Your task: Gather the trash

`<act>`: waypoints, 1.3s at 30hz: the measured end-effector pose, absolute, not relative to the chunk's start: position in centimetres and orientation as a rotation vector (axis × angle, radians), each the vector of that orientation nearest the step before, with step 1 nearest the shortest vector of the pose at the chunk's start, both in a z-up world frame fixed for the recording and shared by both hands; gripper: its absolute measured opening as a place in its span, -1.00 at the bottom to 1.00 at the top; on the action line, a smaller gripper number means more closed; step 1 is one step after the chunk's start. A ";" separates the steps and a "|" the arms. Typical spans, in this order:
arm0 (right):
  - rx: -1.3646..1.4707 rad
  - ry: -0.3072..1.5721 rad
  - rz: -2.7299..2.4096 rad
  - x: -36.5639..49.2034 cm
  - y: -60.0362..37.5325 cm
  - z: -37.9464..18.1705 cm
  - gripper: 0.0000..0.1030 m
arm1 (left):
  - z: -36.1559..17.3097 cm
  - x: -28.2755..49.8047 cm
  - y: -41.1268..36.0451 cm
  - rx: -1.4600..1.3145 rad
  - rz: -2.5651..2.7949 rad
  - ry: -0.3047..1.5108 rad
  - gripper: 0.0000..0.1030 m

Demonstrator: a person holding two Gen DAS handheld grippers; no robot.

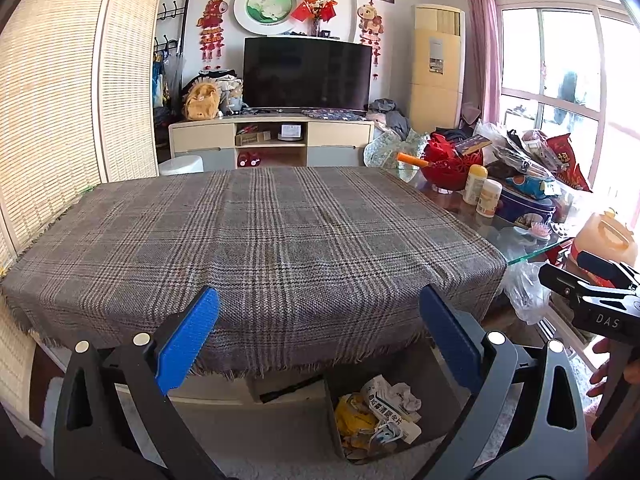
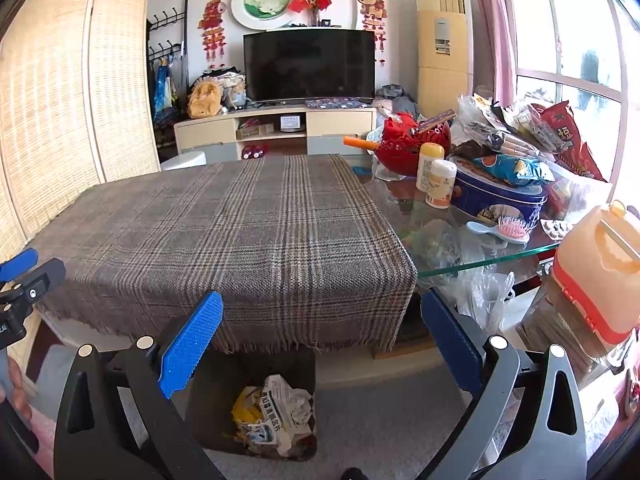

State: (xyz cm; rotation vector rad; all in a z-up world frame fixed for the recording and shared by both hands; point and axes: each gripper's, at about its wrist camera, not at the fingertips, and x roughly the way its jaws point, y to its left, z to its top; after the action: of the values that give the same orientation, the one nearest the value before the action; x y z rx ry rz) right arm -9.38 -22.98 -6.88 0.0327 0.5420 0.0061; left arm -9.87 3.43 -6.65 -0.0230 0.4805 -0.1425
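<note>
Both grippers hovering above the near edge of the table [image 2: 200,240], nothing held: left gripper [image 1: 320,340] with jaws spread wide and empty, right gripper [image 2: 322,338] likewise wide open and empty

Trash [image 2: 272,412] already lying in the bin [image 2: 208,408] on the floor under the table's near edge: crumpled paper, yellow wrappers, printed packaging. Plaid cloth [image 1: 260,232] on the table bare, no scraps visible on it

Likely near the end of the job, or looking for more. Main risk from here: taking the wrong thing. To the right of the cloth, on the bare glass, a crowd of snack bags [image 2: 516,168], a blue tin [image 2: 500,200], two white bottles [image 2: 440,184], a pink hairbrush [image 2: 512,228] and a red bowl [image 2: 400,148], easily mistaken for rubbish. Clear plastic bag [image 2: 484,292] hanging off the glass edge hard to judge: litter or not, cannot tell. A careless reach there could knock the bottles over or sweep the brush off the edge. A jaw could also snag the fringe of the cloth and drag it
</note>
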 end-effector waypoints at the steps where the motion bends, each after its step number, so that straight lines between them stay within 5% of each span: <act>1: 0.035 0.541 0.005 -9.4 -23.0 -6.9 0.94 | -6.7 -9.8 3.5 -0.028 -0.144 0.483 0.84; 39: 0.058 0.522 0.003 -9.7 -23.6 -6.3 0.94 | -6.6 -9.8 4.3 -0.025 -0.130 0.482 0.84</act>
State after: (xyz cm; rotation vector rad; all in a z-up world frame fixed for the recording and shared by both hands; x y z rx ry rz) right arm -9.68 -23.57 -6.29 0.0585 0.5220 0.0034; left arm -9.80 4.30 -6.62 -0.0255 0.4816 -0.1305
